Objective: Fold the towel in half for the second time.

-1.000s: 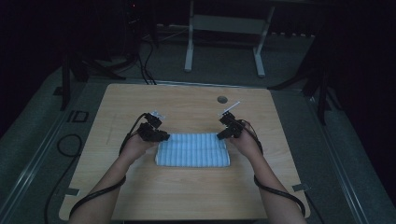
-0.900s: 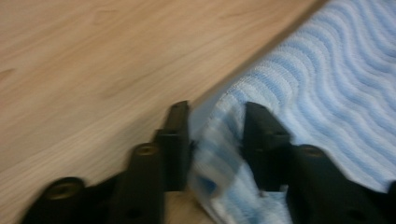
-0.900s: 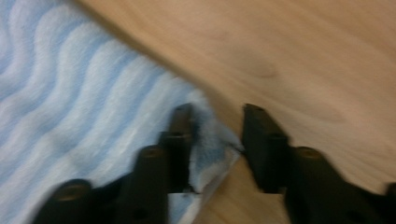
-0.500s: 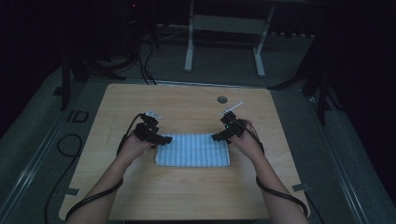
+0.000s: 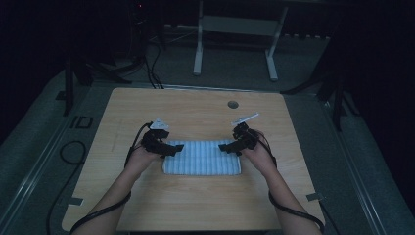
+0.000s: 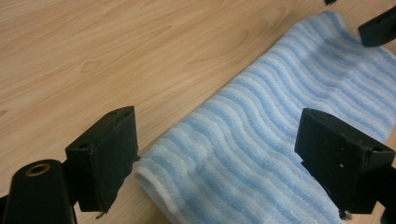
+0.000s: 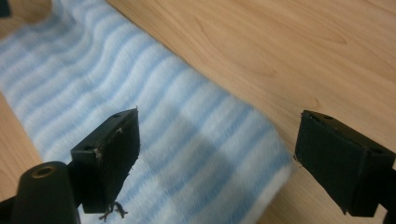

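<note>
A folded blue-and-white striped terry towel (image 5: 202,157) lies flat near the middle of the pale wooden surface (image 5: 195,205). The left tongs (image 5: 172,147) and right tongs (image 5: 226,146) hover at its two far corners, jaws apart, likely placed to pinch both corners together.

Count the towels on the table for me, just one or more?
1. A single blue-and-white striped towel lies folded flat at the table's middle, between the left claw and right claw. Whether another lies underneath cannot be told.
</note>
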A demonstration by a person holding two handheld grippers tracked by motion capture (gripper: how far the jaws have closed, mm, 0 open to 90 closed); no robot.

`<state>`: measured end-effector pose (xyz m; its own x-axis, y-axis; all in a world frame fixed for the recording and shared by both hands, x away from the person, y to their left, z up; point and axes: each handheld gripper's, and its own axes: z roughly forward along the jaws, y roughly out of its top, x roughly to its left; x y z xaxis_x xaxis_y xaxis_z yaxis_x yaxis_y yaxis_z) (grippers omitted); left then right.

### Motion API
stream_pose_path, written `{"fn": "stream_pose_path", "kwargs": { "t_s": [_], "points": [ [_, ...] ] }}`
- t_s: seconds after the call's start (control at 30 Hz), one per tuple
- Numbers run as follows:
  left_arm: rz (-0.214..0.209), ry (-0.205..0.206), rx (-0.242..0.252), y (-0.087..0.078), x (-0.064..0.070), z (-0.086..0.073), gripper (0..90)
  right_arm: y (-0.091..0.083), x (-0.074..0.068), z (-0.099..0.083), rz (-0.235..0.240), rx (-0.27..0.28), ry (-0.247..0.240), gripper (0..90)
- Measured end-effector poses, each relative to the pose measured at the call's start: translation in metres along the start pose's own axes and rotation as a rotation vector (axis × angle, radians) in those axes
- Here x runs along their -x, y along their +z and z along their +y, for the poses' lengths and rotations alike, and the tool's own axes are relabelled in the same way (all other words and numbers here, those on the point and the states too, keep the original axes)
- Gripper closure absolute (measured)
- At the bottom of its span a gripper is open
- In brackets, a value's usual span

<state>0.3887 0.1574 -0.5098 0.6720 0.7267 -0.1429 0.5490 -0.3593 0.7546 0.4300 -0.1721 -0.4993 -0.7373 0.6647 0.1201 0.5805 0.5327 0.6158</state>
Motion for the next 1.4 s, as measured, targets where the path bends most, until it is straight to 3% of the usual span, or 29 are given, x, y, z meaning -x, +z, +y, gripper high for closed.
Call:
{"fn": "stream_pose_path", "kwargs": {
  "t_s": [0.03,0.23,0.3,0.53,0.7,0.9,1.27,1.4],
  "points": [
    [-0.019,-0.008,0.002,0.000,0.000,-0.005,14.0,0.000,0.000,-0.002,-0.006,0.002,-0.005,13.8],
    [-0.004,-0.024,0.007,-0.006,-0.001,-0.023,12.0,-0.006,0.008,-0.030,-0.021,0.048,0.021,13.7],
    [0.024,-0.015,0.017,-0.010,-0.002,-0.030,12.0,-0.009,0.012,-0.038,-0.028,0.063,0.028,13.6],
    [0.011,-0.049,0.011,-0.023,-0.009,-0.051,12.0,-0.023,0.024,-0.066,-0.044,0.108,0.060,12.6],
    [0.047,-0.047,0.017,-0.036,-0.012,-0.068,12.0,-0.034,0.030,-0.086,-0.066,0.165,0.064,12.3],
    [0.069,-0.099,0.054,-0.055,-0.019,-0.091,12.0,-0.047,0.035,-0.112,-0.095,0.209,0.085,12.1],
    [0.117,-0.116,0.106,-0.088,-0.017,-0.114,12.0,-0.068,0.034,-0.149,-0.157,0.264,0.100,12.0],
    [0.139,-0.110,0.110,-0.099,-0.013,-0.123,12.0,-0.075,0.031,-0.159,-0.174,0.251,0.097,12.0]
  ]
}}
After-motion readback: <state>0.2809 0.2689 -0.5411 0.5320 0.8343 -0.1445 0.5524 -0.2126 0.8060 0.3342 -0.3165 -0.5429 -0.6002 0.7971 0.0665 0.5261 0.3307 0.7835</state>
